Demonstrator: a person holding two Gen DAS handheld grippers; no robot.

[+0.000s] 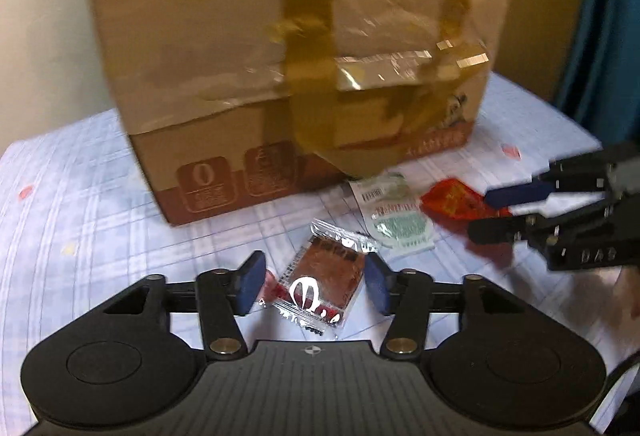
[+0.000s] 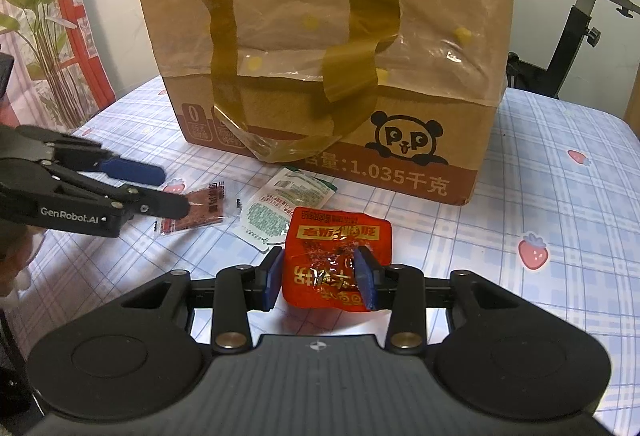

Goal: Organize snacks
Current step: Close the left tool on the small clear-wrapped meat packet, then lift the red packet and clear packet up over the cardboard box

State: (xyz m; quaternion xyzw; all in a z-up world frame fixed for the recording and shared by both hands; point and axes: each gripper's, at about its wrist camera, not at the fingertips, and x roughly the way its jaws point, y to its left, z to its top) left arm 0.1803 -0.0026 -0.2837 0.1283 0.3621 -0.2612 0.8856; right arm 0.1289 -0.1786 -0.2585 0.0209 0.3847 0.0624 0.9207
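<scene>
A brown snack packet (image 1: 320, 284) in clear wrap lies flat on the checked tablecloth (image 1: 80, 196), between the blue pads of my left gripper (image 1: 316, 284). Those jaws stand open, with a gap on the packet's left side. The right wrist view shows the same gripper (image 2: 172, 190) low at the left, beside the brown packet (image 2: 200, 208). My right gripper (image 2: 320, 276) is shut on a crumpled red snack packet (image 2: 340, 232); from the left wrist it appears at the right (image 1: 484, 214) with the red packet (image 1: 452, 202). A white and green packet (image 2: 280, 212) lies between the two.
A large taped cardboard box (image 2: 320, 36) with a panda print stands just behind the packets. A potted plant (image 2: 32, 16) is at the far left and a black exercise machine (image 2: 580, 16) at the far right. Blue curtain (image 1: 608, 36) hangs beyond the table's right edge.
</scene>
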